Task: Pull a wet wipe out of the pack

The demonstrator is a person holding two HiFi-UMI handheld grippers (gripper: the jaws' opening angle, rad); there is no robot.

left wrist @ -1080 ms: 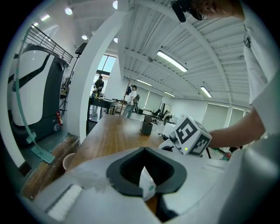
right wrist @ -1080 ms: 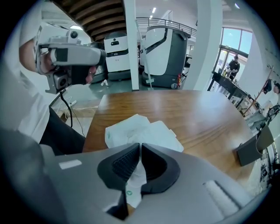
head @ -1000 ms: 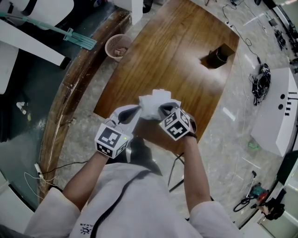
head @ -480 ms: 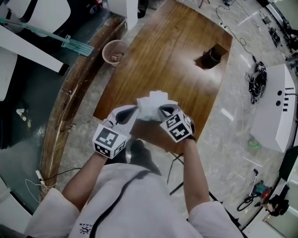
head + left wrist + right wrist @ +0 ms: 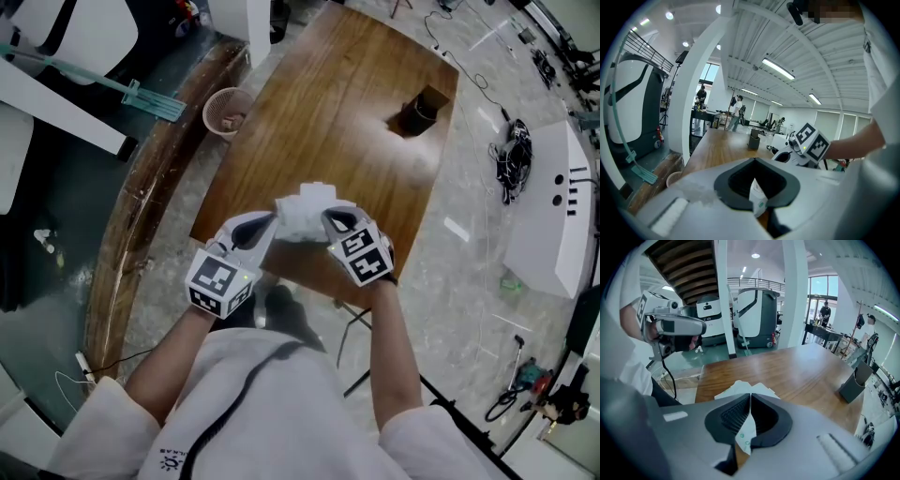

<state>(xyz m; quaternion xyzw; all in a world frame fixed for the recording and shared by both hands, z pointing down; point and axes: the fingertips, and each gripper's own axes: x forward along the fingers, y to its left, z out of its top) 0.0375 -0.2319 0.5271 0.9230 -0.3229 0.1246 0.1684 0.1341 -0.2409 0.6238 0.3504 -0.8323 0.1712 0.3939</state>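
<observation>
A small white wet wipe pack hangs above the near edge of the wooden table, held between both grippers. My left gripper is shut on the pack's left end; a white edge with a green dot sits pinched between its jaws. My right gripper is shut on the other side, with a thin white flap with green dots between its pads. White folds of the pack show beyond the jaws. Whether any wipe has come out I cannot tell.
A dark pen holder stands far back on the table, also the holder. A pink wastebasket sits on the floor left of the table. A white machine and cables lie to the right. People stand far off.
The grippers and the pack stay together at nearly the same spot; the right gripper's marker cube has tilted a little. The view itself has shifted slightly.
</observation>
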